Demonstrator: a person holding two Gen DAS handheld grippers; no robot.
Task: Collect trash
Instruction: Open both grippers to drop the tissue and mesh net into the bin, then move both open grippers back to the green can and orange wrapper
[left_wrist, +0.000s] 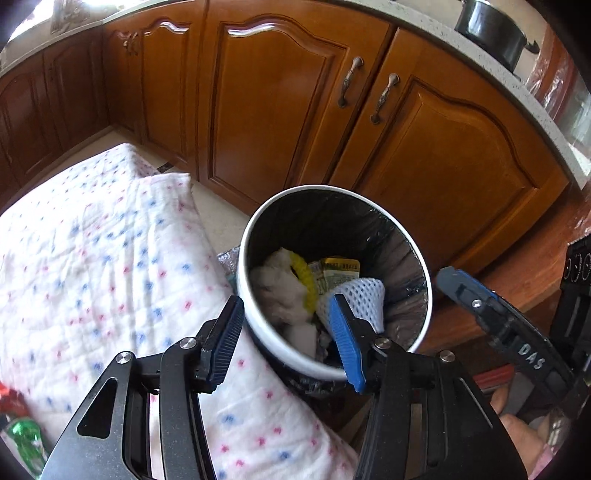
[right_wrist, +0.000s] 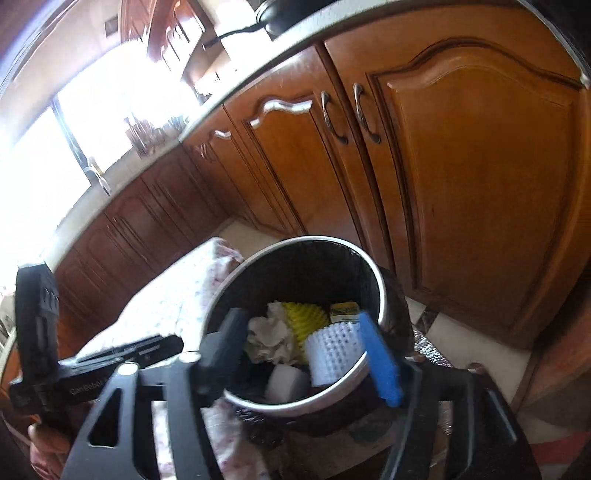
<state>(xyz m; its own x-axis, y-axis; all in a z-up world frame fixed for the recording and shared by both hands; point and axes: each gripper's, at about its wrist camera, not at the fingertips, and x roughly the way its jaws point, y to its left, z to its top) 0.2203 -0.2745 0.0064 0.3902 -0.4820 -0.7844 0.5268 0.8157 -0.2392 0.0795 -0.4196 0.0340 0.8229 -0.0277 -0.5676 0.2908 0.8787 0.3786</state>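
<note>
A white trash bin with a black liner stands on the floor by the cabinets; it also shows in the right wrist view. It holds crumpled paper, a yellow foam net, a white foam net and a yellow packet. My left gripper is open and empty, its fingers straddling the bin's near rim. My right gripper is open and empty over the bin. The right gripper also shows at the right of the left wrist view.
A table under a white cloth with red and blue dots is left of the bin. A green and red wrapper lies at its near left edge. Wooden cabinet doors stand behind. A black pot sits on the counter.
</note>
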